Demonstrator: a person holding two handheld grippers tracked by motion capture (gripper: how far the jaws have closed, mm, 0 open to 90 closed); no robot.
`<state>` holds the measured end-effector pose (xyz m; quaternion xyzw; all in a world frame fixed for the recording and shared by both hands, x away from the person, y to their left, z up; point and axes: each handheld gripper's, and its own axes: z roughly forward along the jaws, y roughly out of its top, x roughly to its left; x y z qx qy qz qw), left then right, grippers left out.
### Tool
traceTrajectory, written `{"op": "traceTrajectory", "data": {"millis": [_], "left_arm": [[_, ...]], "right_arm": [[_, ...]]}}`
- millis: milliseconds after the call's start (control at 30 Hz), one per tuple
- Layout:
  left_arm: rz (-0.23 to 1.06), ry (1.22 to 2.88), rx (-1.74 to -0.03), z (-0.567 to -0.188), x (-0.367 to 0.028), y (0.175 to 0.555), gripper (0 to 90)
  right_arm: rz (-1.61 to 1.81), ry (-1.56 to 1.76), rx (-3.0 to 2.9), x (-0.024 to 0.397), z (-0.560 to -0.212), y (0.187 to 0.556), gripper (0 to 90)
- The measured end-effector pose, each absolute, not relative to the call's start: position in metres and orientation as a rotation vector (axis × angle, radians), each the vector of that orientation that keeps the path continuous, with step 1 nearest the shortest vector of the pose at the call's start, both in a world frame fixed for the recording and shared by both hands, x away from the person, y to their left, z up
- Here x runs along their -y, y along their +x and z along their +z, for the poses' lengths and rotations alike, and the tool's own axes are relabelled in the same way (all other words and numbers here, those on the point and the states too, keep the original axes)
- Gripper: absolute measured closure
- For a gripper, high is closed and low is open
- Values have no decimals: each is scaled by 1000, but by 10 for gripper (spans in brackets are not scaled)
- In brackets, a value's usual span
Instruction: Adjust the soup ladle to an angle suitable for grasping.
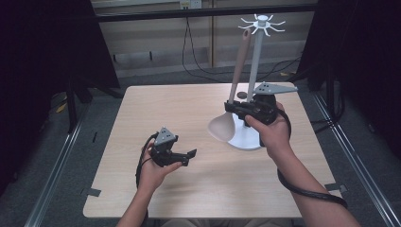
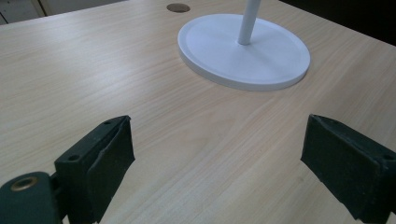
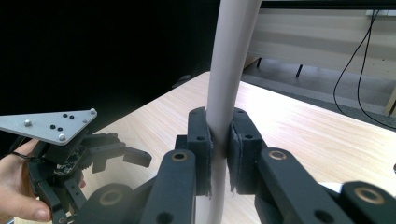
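A pale pink spoon [image 1: 238, 66] stands upright, bowl [image 1: 222, 126] down and just above the table, handle top close beside the hooks [image 1: 263, 23] of a white stand [image 1: 255, 61]. My right gripper [image 1: 235, 108] is shut on the lower handle; in the right gripper view both pads press the handle [image 3: 229, 70] of the spoon at my right gripper [image 3: 219, 156]. Whether the handle's end touches a hook I cannot tell. My left gripper [image 1: 188, 156] is held low over the table's front left, open and holding nothing, its jaws wide apart in the left gripper view [image 2: 217, 149].
The stand's round white base [image 2: 243, 51] rests on the light wood table [image 1: 156, 109], with its pole [image 2: 247, 21] rising from it. A small round brown cap [image 2: 178, 7] is set in the tabletop behind it. Black curtains hang at both sides, and cables run along the back wall.
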<state>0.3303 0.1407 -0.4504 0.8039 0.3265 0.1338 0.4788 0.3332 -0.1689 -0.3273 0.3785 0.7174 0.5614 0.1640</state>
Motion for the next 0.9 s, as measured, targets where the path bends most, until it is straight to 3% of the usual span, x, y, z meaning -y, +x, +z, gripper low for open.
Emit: {"op": "traceTrajectory", "data": {"millis": [900], "left_arm": [[336, 1968, -803, -451, -144, 331, 88]], "right_arm": [[1570, 1134, -2045, 179, -336, 345, 814]]}}
